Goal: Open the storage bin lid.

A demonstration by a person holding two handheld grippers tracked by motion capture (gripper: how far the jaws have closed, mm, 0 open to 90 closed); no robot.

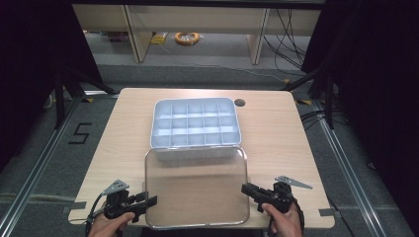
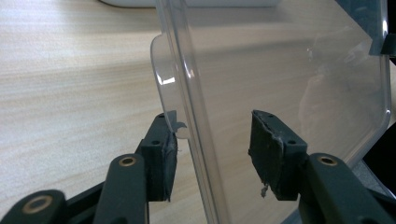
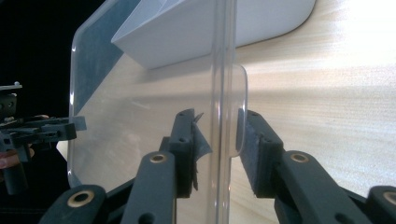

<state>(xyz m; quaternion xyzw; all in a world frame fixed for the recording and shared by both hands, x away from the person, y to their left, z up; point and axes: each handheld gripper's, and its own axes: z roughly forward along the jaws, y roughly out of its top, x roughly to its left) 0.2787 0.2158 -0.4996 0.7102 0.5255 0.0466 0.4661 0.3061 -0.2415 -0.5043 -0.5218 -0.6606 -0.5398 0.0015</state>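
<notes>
Writing that can be read is limited to a black numeral "5" [image 1: 79, 133] marked on the floor left of the table [image 1: 276, 133]; no brand or label is legible on the box. White compartment box [image 1: 195, 123] stands at the table's middle, divided into three rows of cells, all of which appear empty, though the far cells are small in the high view. Clear lid [image 1: 196, 190] lies in front of the box, against its near wall, reaching to the table's near edge.

Left gripper [image 1: 150, 200] sits at the lid's near-left edge; in the left gripper view its jaws stand apart with the lid's rim between them, one pad at the rim's tab, the other clear of it. Right gripper [image 1: 245, 188] sits at the lid's right edge, jaws narrowly astride the rim and tab; contact looks close but cannot be confirmed.
</notes>
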